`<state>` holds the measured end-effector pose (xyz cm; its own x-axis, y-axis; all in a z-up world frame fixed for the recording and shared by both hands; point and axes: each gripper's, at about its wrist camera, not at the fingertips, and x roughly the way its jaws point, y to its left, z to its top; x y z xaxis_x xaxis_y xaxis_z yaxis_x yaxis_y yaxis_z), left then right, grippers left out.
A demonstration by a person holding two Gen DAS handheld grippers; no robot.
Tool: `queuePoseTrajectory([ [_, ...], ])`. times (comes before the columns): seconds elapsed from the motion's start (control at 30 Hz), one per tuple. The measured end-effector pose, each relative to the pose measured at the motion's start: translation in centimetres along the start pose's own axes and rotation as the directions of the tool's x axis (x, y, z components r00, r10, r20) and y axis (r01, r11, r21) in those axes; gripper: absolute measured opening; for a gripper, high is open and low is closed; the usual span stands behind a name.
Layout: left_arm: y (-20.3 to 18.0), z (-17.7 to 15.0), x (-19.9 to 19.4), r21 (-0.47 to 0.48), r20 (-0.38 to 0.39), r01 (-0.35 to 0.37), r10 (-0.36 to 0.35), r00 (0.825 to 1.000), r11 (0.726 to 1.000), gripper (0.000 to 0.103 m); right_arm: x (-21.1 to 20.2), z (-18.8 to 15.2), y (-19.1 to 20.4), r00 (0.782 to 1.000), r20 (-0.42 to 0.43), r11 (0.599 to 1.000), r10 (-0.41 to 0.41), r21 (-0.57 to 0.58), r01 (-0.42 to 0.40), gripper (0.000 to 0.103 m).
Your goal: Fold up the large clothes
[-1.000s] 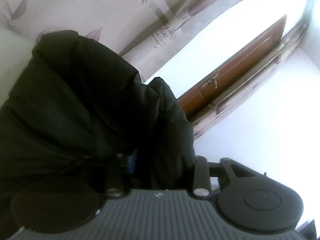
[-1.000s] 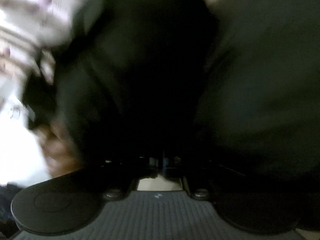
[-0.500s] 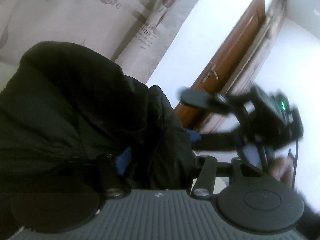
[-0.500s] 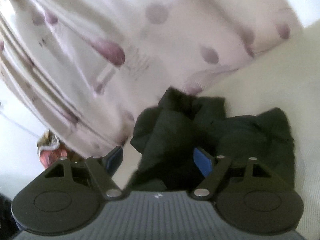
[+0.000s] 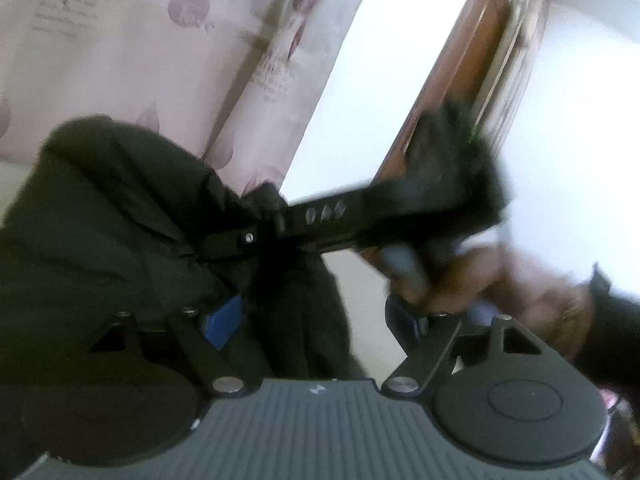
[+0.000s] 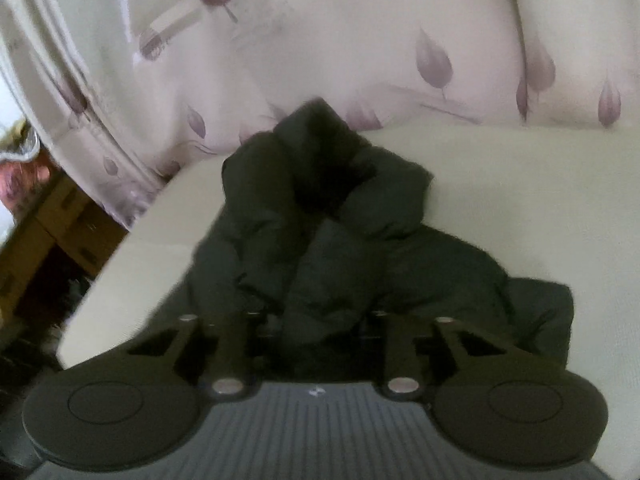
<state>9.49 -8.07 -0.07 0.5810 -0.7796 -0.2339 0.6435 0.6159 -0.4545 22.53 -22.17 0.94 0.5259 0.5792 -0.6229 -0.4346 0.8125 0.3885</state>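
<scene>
A black puffy jacket (image 6: 320, 216) lies bunched on a cream surface (image 6: 520, 184). My right gripper (image 6: 316, 332) hangs over its near end. Its jaws are closing, and a ridge of jacket fabric fills the gap between them. In the left wrist view the same jacket (image 5: 112, 216) fills the left side. My left gripper (image 5: 320, 320) has its blue pads (image 5: 222, 320) wide apart and still opening, with loose fabric lying between them. The right gripper (image 5: 244, 238) reaches in from the right, held by a hand (image 5: 472, 284), its tip on a jacket fold.
A pale curtain with purple leaf prints (image 6: 400, 40) hangs right behind the cream surface. A brown wooden door (image 5: 452, 92) and white wall (image 5: 580, 128) stand to the right in the left wrist view. Brown furniture (image 6: 52, 236) sits below the surface's left edge.
My left jaws have spread apart off the fabric. The right gripper rose out of the jacket, opened wide, swung in across the left view, and narrowed on a jacket ridge.
</scene>
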Motion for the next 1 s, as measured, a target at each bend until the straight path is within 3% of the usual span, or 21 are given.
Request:
queuePoseTrajectory([
  [0.03, -0.1, 0.3, -1.6, -0.008, 0.026, -0.009, 0.01, 1.0, 1.0, 0.083, -0.4, -0.2, -0.1, 1.0, 0.02, 1.0, 0.005, -0.004, -0.005, 0.019],
  [0.1, 0.2, 0.6, -4.8, -0.016, 0.093, -0.096, 0.097, 0.991, 0.995, 0.099, -1.1, -0.5, -0.3, 0.997, 0.07, 1.0, 0.015, 0.007, -0.016, 0.017],
  [0.17, 1.2, 0.6, -7.3, -0.02, 0.145, -0.182, 0.183, 0.972, 0.983, 0.1, -1.7, -0.6, -0.5, 0.994, 0.108, 0.999, 0.03, 0.016, -0.031, 0.016],
  [0.3, 4.7, -0.3, -9.7, -0.095, 0.093, -0.333, 0.342, 0.935, 0.938, 0.099, -3.1, -0.3, -0.1, 0.985, 0.167, 0.998, 0.052, 0.012, -0.055, 0.015],
  [0.43, 6.2, -2.9, -11.2, -0.156, 0.037, -0.373, 0.383, 0.923, 0.915, 0.1, -4.4, -0.2, -0.2, 0.976, 0.213, 0.999, 0.047, 0.004, -0.049, 0.014],
  [0.5, 5.8, -4.4, -11.4, -0.14, 0.042, -0.38, 0.389, 0.92, 0.914, 0.102, -4.9, -0.3, -0.8, 0.973, 0.224, 0.999, 0.049, 0.012, -0.053, 0.014],
  [0.63, 5.0, -7.3, -9.9, -0.049, -0.065, -0.441, 0.437, 0.897, 0.896, 0.102, -5.2, -0.6, -2.5, 0.967, 0.249, 0.995, 0.052, 0.073, -0.073, 0.014],
  [0.73, 4.8, -8.7, -9.2, -0.035, -0.087, -0.429, 0.425, 0.901, 0.903, 0.102, -5.3, -0.6, -3.1, 0.963, 0.259, 0.989, 0.072, 0.103, -0.102, 0.014],
  [0.83, 5.6, -8.4, -7.1, -0.119, -0.102, -0.433, 0.423, 0.9, 0.893, 0.102, -5.5, -0.4, -2.8, 0.957, 0.273, 0.987, 0.093, 0.103, -0.125, 0.014],
  [0.9, 6.5, -8.7, -5.4, -0.214, -0.142, -0.454, 0.432, 0.89, 0.865, 0.102, -6.0, 0.0, -2.4, 0.95, 0.29, 0.984, 0.111, 0.102, -0.147, 0.014],
  [0.97, 6.4, -8.8, -4.3, -0.232, -0.099, -0.482, 0.473, 0.876, 0.845, 0.102, -6.5, 0.4, -1.8, 0.944, 0.304, 0.984, 0.125, 0.086, -0.158, 0.014],
  [1.0, 6.1, -8.8, -3.7, -0.224, -0.084, -0.511, 0.506, 0.858, 0.83, 0.102, -6.8, 0.6, -1.5, 0.942, 0.31, 0.984, 0.127, 0.078, -0.158, 0.013],
])
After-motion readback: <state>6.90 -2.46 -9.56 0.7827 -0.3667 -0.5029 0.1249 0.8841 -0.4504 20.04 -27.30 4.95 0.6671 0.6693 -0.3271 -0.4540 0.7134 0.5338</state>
